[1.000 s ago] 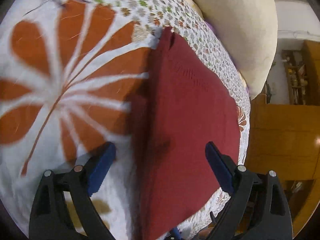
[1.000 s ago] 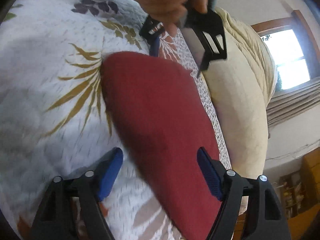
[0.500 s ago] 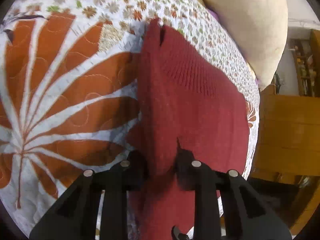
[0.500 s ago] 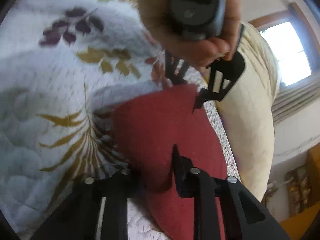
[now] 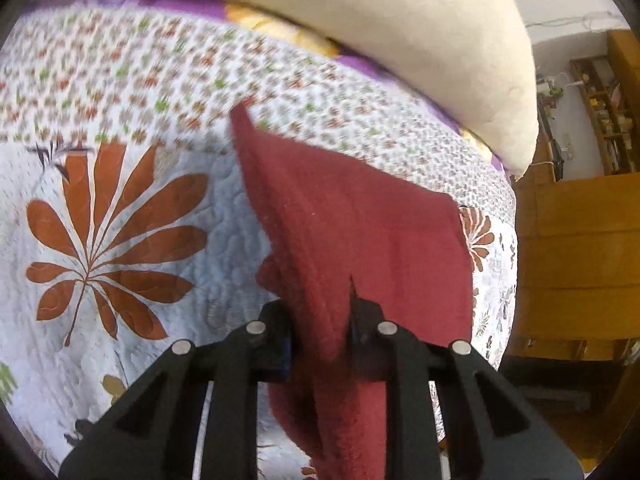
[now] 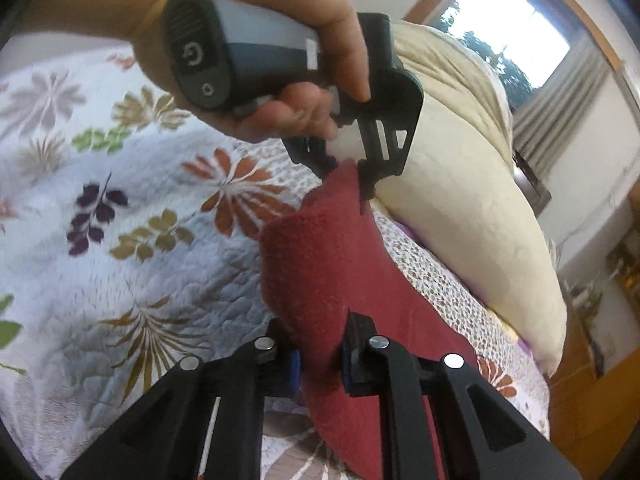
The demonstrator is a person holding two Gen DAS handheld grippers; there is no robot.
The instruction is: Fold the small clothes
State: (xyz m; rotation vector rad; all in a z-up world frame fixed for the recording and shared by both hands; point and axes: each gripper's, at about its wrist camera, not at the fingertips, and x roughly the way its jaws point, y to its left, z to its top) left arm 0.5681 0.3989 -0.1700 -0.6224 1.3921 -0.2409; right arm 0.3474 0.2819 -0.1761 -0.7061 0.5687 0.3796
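Note:
A dark red knit garment [image 5: 360, 220] lies on a floral quilt [image 5: 120, 240], its near edge lifted. My left gripper [image 5: 320, 320] is shut on that edge, the cloth bunched between its black jaws. In the right wrist view the same red garment [image 6: 332, 264] rises between two grips: my right gripper [image 6: 320, 344] is shut on one corner, and the left gripper [image 6: 348, 172], held by a person's hand [image 6: 280, 60], pinches the far corner. The part of the garment below the jaws is hidden.
A large cream pillow [image 5: 440, 40] lies along the far side of the bed, also seen as the cream pillow [image 6: 460, 208]. Wooden furniture [image 5: 572, 260] stands past the bed's right edge. A window [image 6: 508, 28] with a curtain is behind.
Both grippers went from open over the flat garment to shut on its edge. They have since lifted the cloth off the quilt, and the views have swung towards the pillow.

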